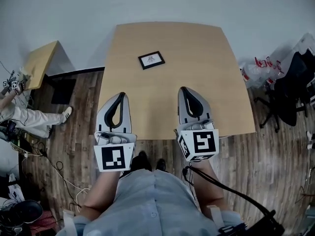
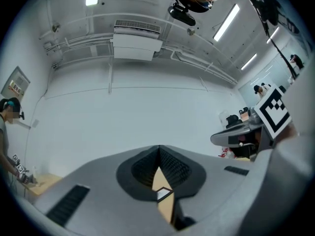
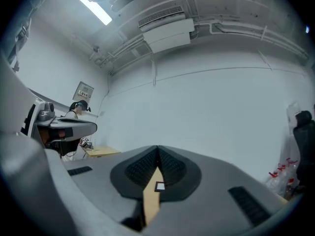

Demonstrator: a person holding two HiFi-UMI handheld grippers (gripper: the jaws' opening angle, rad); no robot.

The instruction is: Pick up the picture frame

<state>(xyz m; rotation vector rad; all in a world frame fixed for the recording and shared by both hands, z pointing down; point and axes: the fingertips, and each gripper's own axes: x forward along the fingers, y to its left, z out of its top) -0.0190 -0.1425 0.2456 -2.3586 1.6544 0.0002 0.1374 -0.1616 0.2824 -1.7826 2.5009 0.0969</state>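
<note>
Looked like the reach-in stage. The picture frame (image 1: 151,60) lay flat at the upper centre of the table (image 1: 216,82), well ahead of both grippers. Left gripper (image 1: 121,96) and right gripper (image 1: 183,90) were clenched on nothing at mid-frame. Next, I reckon, one had to open up and catch a frame edge.
</note>
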